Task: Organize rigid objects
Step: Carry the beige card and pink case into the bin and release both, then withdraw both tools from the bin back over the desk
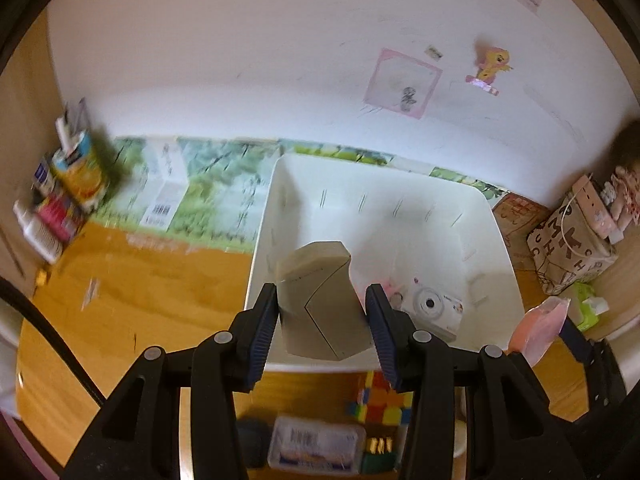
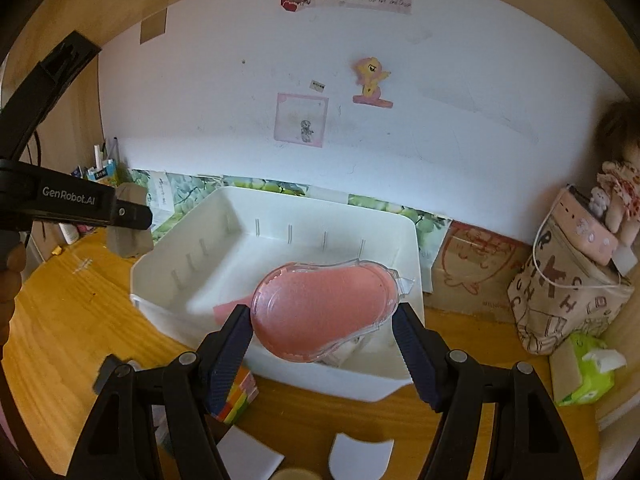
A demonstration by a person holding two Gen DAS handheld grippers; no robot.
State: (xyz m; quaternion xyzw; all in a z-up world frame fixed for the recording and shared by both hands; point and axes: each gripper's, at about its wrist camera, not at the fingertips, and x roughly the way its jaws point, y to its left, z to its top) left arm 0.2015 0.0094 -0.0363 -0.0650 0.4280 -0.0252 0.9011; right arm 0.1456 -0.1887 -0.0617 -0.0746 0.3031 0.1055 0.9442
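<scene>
We see left gripper (image 1: 322, 316) clamped on grey-beige angular block (image 1: 320, 300) — matte, faceted, dark seam on face — held above near wall of white bin (image 1: 496, 240). Right gripper (image 2: 322, 336) pinches pink teardrop-shaped case (image 2: 320, 308) with clear plastic rim — over same bin's near edge.

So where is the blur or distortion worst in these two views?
Left wrist view: motion smear on the colourful cartons at left; the grey angular block stays sharp. Right wrist view: mostly sharp; fisheye bends the white plastic bin and the wall.
</scene>
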